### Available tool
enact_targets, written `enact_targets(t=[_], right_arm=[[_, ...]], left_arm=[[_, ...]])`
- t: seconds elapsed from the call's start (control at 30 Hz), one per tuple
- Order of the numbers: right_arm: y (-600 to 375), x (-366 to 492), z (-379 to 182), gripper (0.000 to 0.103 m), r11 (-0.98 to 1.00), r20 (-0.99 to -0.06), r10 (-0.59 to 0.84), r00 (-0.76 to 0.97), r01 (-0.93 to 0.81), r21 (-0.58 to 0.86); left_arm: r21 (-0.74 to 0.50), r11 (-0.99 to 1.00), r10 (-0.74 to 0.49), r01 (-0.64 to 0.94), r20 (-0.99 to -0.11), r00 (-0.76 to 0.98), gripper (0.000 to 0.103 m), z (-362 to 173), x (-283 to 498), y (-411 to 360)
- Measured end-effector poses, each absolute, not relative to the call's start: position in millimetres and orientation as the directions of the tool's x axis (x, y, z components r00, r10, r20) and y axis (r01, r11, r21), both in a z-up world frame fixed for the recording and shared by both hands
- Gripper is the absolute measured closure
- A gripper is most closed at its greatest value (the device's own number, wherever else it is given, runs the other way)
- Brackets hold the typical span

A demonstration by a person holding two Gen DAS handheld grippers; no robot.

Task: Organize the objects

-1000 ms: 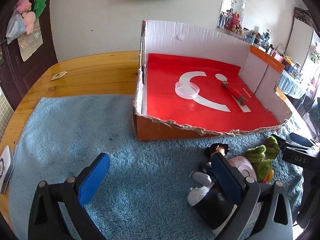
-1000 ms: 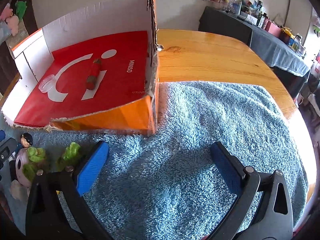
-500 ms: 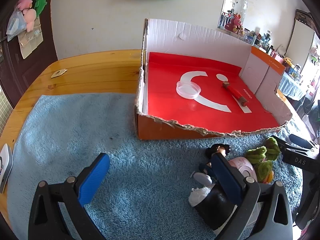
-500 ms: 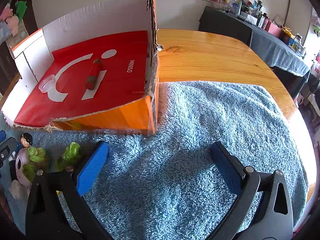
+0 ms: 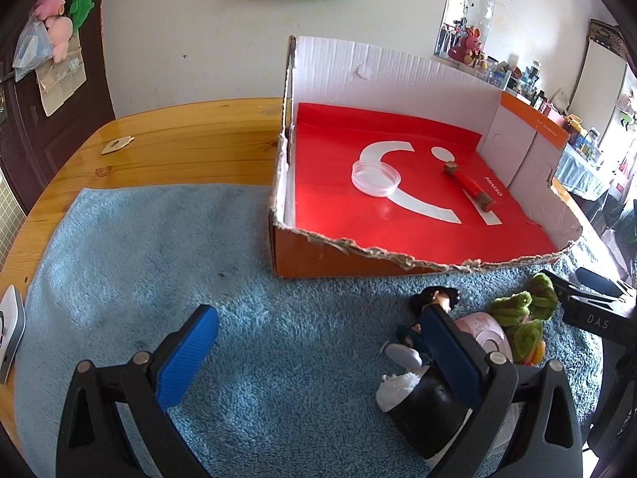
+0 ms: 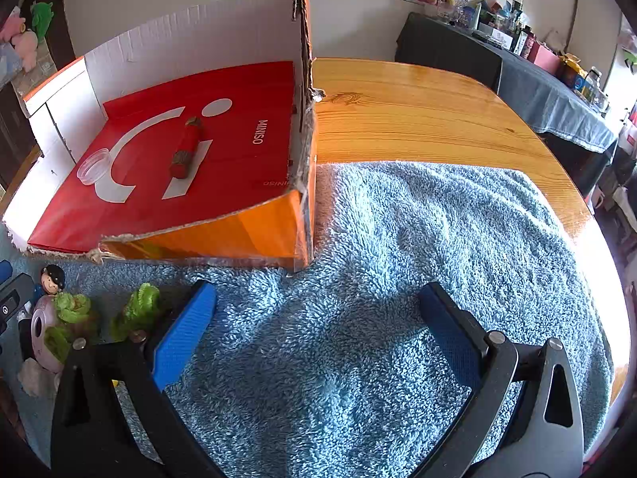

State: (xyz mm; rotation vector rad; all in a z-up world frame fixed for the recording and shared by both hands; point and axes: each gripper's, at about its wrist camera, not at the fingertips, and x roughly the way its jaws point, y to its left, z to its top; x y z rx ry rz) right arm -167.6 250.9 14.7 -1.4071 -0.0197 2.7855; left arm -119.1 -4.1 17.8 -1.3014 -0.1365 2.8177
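Note:
A torn cardboard box (image 5: 358,265) (image 6: 239,235) with a red lining holds a clear round lid (image 5: 375,178) (image 6: 92,166) and a red stick with brown ends (image 5: 469,186) (image 6: 186,147). In front of the box a cluster lies on the blue towel: a small black-haired figurine (image 5: 436,298) (image 6: 53,277), a pink round toy (image 5: 487,334) (image 6: 42,330), green leafy toys (image 5: 525,314) (image 6: 139,308) and a black object with white fluff (image 5: 418,402). My left gripper (image 5: 318,358) is open, its right finger beside the cluster. My right gripper (image 6: 318,330) is open over bare towel, right of the cluster.
The blue towel (image 5: 119,263) (image 6: 438,239) covers a round wooden table (image 5: 179,139) (image 6: 418,111). A small tag (image 5: 116,145) lies on the wood, and a white device (image 5: 10,334) sits at the left edge. A cluttered dark-clothed table (image 6: 537,79) stands beyond.
The left wrist view has drifted slightly, so the box sits a little lower and to the right. The right gripper and all objects have stayed still.

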Motion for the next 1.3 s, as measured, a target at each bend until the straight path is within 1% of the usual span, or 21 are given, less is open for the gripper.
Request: enact_targets(t=[1.03, 1.3], right_arm=[[251.7, -168.7, 15.5, 0.000, -1.000, -0.805, 0.024, -0.593, -0.013, -0.020], [252.0, -168.9, 15.6, 0.000, -1.000, -0.805, 0.024, -0.593, -0.013, -0.020]], left_arm=[[-0.105, -0.994, 0.081, -0.001, -0.760, -0.645, 0.000, 16.1, -119.1, -3.2], [-0.081, -0.997, 0.060, 0.002, -0.750, -0.659, 0.000, 17.9, -118.2, -0.5]])
